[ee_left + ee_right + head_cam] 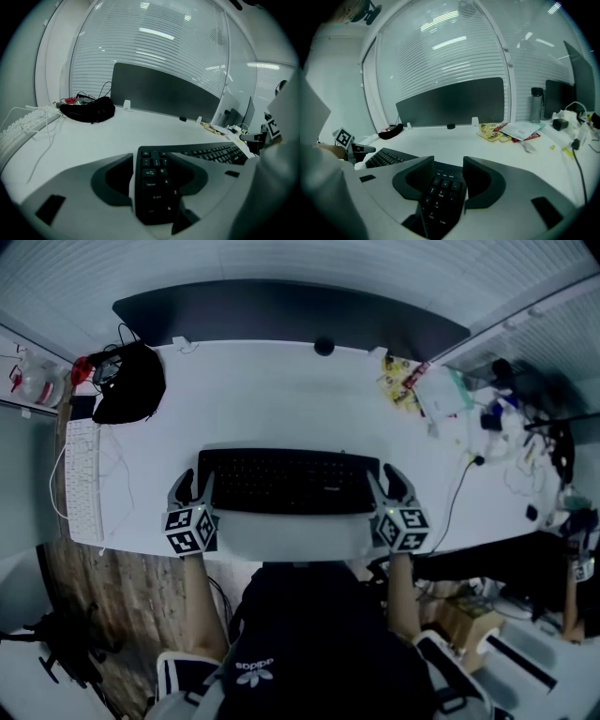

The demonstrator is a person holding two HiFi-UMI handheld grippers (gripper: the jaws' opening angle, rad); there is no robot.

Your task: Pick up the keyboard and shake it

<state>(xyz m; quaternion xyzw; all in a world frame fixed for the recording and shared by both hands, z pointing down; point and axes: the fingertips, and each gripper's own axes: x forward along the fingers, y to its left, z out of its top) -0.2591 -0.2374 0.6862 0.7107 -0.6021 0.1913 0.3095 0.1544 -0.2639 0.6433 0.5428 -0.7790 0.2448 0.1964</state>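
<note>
One white desk carried everything, and the black keyboard lay flat near its front edge, straight ahead of the person. Beyond the keyboard, a dark panel stood along the desk's far edge. Far off to the keyboard's left lay a black bag, and nearer that left edge a white keyboard with a thin cable. The left gripper sat at the black keyboard's left end and the right gripper at its right end. In each gripper view the fingers stood wide, with that end of the keyboard between them and the pads not pressing on it; the right fingers straddled the number pad. Yellow packets lay beyond the keyboard's right end, and a small dark round thing sat by the panel.
</note>
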